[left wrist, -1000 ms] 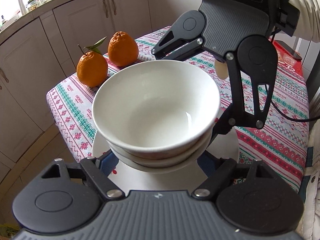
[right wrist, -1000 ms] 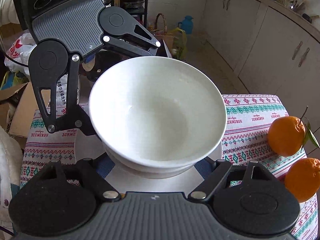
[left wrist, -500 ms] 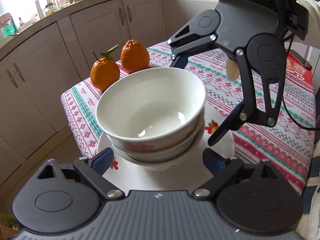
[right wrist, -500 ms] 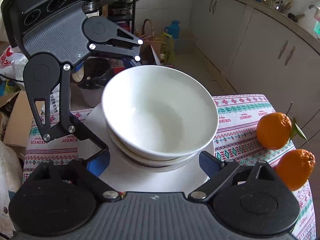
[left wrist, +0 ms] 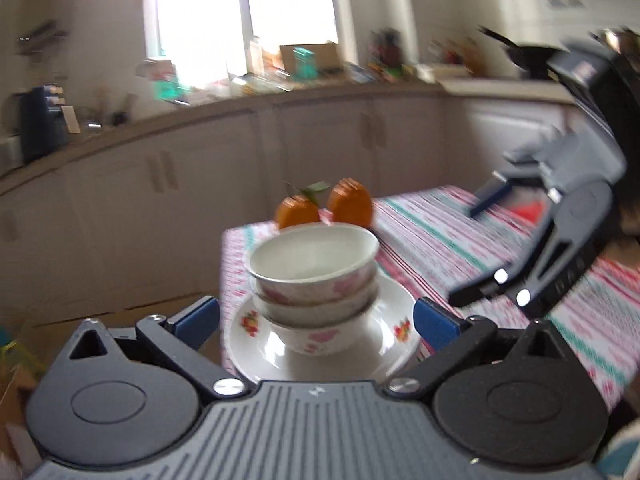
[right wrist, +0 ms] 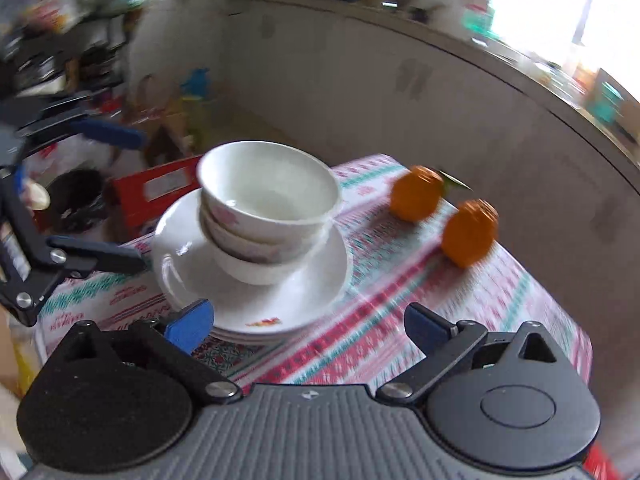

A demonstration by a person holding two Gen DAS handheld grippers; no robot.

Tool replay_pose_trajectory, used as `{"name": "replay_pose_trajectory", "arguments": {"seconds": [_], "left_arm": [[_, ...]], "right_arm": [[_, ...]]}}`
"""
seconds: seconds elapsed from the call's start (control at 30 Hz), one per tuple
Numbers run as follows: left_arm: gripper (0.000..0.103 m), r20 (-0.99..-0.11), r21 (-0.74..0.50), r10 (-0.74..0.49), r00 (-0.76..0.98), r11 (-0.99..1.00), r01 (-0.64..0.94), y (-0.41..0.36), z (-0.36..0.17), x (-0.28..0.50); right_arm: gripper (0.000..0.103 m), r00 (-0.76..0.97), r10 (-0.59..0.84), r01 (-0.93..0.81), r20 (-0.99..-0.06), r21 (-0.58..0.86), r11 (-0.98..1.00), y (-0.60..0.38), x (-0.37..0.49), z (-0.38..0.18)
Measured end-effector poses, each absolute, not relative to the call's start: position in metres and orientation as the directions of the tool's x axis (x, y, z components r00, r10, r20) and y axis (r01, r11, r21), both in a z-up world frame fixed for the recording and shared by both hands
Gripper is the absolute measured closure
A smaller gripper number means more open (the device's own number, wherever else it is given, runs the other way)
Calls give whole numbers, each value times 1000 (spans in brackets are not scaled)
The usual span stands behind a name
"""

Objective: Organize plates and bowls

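Three white bowls with pink flowers point(left wrist: 314, 276) point(right wrist: 266, 204) sit nested on a stack of white plates point(left wrist: 384, 320) point(right wrist: 184, 268) at the corner of the table. My left gripper point(left wrist: 316, 322) point(right wrist: 116, 196) faces the stack from one side. Its jaws are opening, and the blue pads point(left wrist: 196, 320) stand clear of the plate rim. From the other side my right gripper point(right wrist: 308, 326) point(left wrist: 480, 248) looks down on the stack. Its jaws are opening too, with only tablecloth between its pads point(right wrist: 428, 328). Both views are blurred by motion.
Two oranges point(left wrist: 352, 202) point(right wrist: 416, 194) lie on the patterned tablecloth point(left wrist: 460, 248) point(right wrist: 400, 320) beyond the stack. Cabinets point(left wrist: 320, 148) and a cluttered counter run behind the table. A red box point(right wrist: 160, 188) and a black bin point(right wrist: 76, 196) stand on the floor past the table edge.
Both grippers have drawn back from the bowls and plates and spread their jaws wider. The stack stays on the table and looks smaller and farther off.
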State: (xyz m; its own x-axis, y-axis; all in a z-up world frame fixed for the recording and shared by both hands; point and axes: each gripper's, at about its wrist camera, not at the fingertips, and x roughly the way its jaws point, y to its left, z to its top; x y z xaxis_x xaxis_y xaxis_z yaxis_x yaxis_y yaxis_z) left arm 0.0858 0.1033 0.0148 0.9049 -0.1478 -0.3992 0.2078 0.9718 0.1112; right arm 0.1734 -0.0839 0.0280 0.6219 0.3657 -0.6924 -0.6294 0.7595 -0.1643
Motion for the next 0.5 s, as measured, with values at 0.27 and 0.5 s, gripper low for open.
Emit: {"name": "replay_pose_trajectory", "arguments": {"seconds": [0.27,0.5], "left_arm": [[1,-386,30,-8,923,999,21,78,28,55],[1,-462,-57,71,884,992,-109,78,35,37]], "right_arm": [[0,744,272,-375,-610,-45,926,-116,120,39],[0,811,187,-279,-554,-85,956,-124,77,49]]}}
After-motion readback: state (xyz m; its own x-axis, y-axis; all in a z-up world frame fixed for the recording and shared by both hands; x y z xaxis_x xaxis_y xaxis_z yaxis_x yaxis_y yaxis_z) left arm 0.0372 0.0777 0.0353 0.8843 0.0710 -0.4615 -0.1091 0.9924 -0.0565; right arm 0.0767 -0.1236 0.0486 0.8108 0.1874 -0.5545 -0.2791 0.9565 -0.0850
